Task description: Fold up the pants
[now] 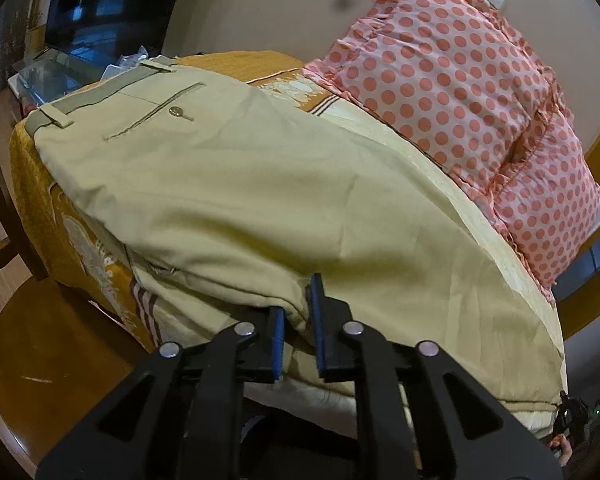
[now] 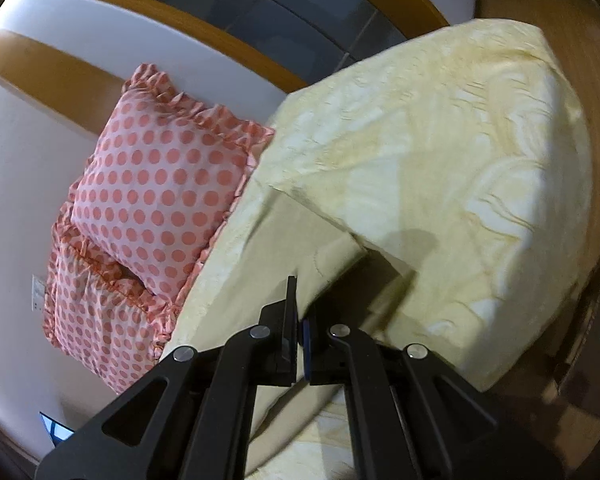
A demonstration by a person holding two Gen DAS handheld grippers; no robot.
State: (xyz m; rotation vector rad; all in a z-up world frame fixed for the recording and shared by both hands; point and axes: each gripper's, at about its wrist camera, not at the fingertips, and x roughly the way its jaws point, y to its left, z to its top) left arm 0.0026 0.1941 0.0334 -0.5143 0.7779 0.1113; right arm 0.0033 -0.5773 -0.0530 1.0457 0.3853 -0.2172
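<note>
Beige pants (image 1: 228, 184) lie spread on the bed, waistband (image 1: 100, 96) and a buttoned back pocket at the far left. My left gripper (image 1: 298, 320) is shut on a fold of the pants' near edge, cloth pinched between the blue pads. In the right wrist view my right gripper (image 2: 298, 320) is shut on the pants' leg end (image 2: 300, 240), which lies flat on the pale bedcover. The right gripper also shows at the lower right edge of the left wrist view (image 1: 576, 412).
Two pink polka-dot pillows (image 1: 460, 92) (image 2: 156, 184) lean on the wall along the bed's far side. The yellow and orange bedspread (image 1: 44, 200) (image 2: 460, 140) drops off at the bed's edges. A glass table (image 1: 56, 72) stands beyond the waistband.
</note>
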